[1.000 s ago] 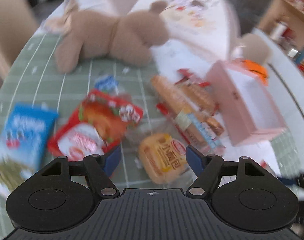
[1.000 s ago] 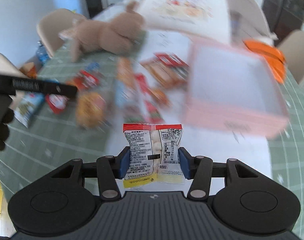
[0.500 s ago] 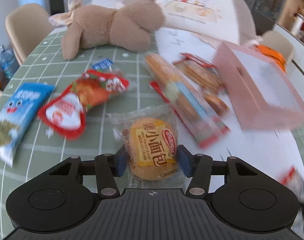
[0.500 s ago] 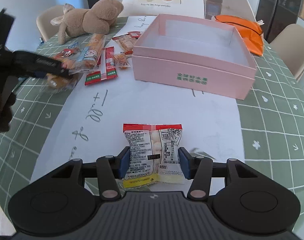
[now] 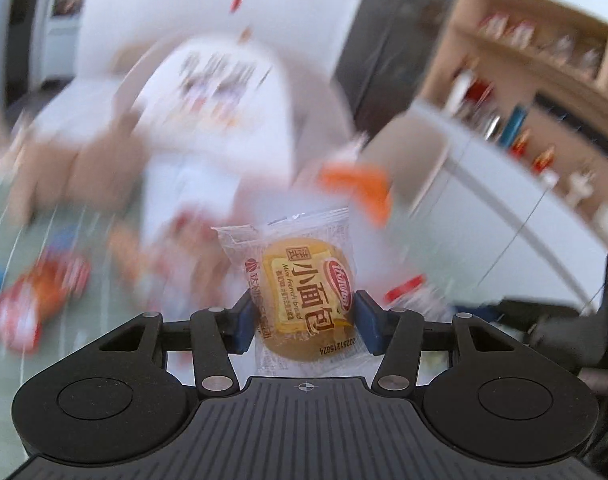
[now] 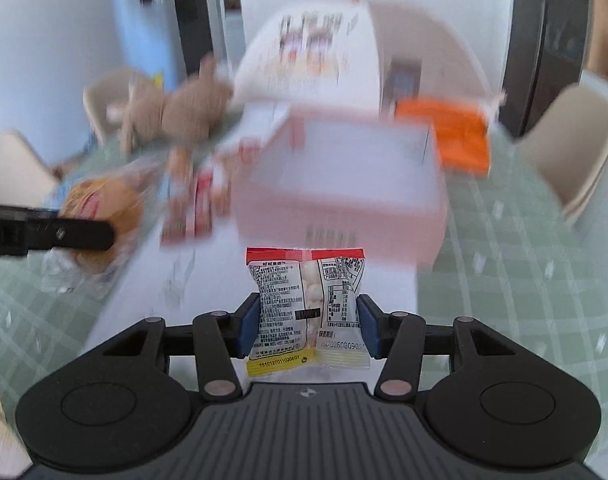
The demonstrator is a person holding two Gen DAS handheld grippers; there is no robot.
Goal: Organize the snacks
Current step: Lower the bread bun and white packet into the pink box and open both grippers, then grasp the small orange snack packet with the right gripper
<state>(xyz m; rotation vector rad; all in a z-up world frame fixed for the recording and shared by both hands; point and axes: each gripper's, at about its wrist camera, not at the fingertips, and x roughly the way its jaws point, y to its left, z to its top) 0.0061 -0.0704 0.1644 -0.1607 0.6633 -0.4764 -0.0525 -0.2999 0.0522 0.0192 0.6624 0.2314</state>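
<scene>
A: What's between the left gripper's point(image 5: 304, 322) jaws?
B: A wrapped mini bread bun point(image 5: 304, 300), clamped by both blue pads.
A: And the right gripper point(image 6: 309, 326)?
B: Its jaws pinch a red-topped snack packet point(image 6: 306, 308). Just ahead sits the pink box point(image 6: 340, 196), blurred; other snacks point(image 6: 192, 208) lie ahead-left.

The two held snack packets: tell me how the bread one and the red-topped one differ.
The bread packet is clear, showing one round golden bun with a yellow label; the red-topped packet shows small pale pieces behind dense black print. The bread packet has no coloured bands; the red-topped packet has a red top and yellow bottom strip. Shared: each stands upright, pinched at its sides by a hand-held gripper.
</scene>
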